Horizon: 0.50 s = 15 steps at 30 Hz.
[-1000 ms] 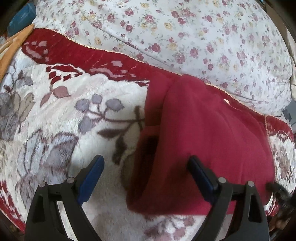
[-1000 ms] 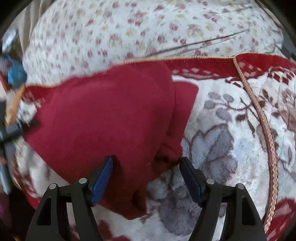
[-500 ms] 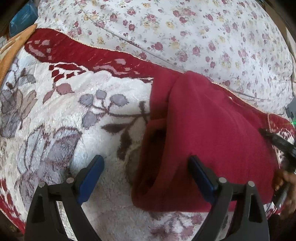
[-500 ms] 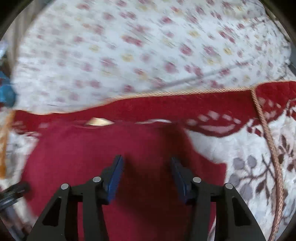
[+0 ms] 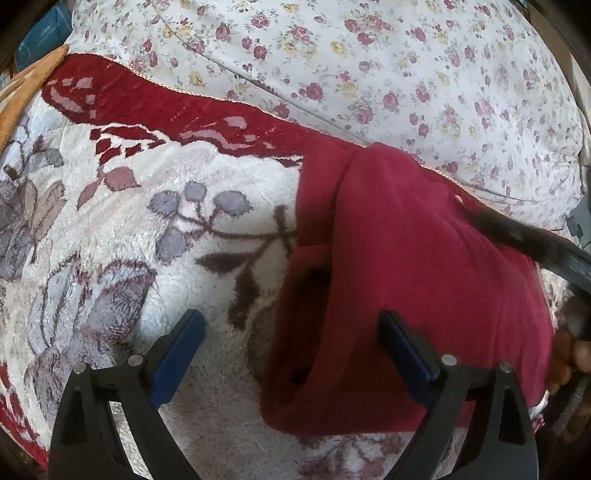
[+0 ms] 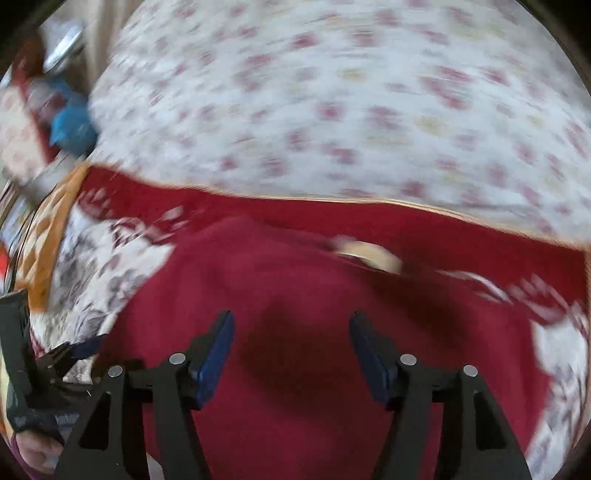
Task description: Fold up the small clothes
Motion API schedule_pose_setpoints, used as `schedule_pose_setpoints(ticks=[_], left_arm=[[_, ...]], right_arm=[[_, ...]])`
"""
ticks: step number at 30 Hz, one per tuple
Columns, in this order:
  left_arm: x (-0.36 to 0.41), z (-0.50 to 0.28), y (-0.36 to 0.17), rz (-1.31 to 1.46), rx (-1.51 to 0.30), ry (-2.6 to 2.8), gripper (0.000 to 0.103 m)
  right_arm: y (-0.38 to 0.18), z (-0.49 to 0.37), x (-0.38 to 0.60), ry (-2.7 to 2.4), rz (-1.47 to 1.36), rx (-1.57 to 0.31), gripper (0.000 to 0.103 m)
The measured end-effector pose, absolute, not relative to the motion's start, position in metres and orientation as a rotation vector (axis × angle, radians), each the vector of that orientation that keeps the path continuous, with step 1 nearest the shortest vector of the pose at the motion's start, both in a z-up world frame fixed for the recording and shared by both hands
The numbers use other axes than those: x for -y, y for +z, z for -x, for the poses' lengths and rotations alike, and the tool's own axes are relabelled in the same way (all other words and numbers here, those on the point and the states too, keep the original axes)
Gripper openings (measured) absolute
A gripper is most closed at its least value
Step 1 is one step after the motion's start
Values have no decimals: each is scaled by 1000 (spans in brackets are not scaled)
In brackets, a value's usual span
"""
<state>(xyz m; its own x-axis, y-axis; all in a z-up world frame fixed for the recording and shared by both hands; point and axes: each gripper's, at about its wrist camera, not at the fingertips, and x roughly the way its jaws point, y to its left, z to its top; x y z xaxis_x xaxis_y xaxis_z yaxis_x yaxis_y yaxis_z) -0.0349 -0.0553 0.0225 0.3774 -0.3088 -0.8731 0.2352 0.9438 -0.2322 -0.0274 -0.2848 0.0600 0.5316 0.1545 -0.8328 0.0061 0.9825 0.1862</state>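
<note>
A dark red garment (image 5: 413,280) lies folded on a plush floral blanket (image 5: 140,258), with a sleeve opening at its left edge. My left gripper (image 5: 291,343) is open and empty, low over the blanket, its right finger resting over the garment's lower left part. In the blurred right wrist view the same garment (image 6: 295,295) fills the lower middle, with a pale neck label (image 6: 373,254) at its far edge. My right gripper (image 6: 290,350) is open and empty just above the garment's middle. It also shows as a dark blurred bar in the left wrist view.
A white quilt with small roses (image 5: 369,66) lies behind the blanket's red border (image 5: 166,99). An orange cloth (image 5: 22,92) and a blue object (image 5: 40,33) sit at the far left. The left gripper's body (image 6: 22,369) shows at the right wrist view's left edge.
My right gripper has swung left over the garment and its fingers stand a little wider than half a second ago. My left gripper has barely moved.
</note>
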Motion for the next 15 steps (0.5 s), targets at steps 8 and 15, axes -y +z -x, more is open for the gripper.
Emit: schedule_pose_setpoints(ticks=[8,15], left_arm=[[56,31,21,80,-1140,-356,99],[53,29,21,108,-1148,-365,100]], right_arm=[[21,-53,217,147,-85,-1085,61],[13,-67,226,156,-172,-1138,68]])
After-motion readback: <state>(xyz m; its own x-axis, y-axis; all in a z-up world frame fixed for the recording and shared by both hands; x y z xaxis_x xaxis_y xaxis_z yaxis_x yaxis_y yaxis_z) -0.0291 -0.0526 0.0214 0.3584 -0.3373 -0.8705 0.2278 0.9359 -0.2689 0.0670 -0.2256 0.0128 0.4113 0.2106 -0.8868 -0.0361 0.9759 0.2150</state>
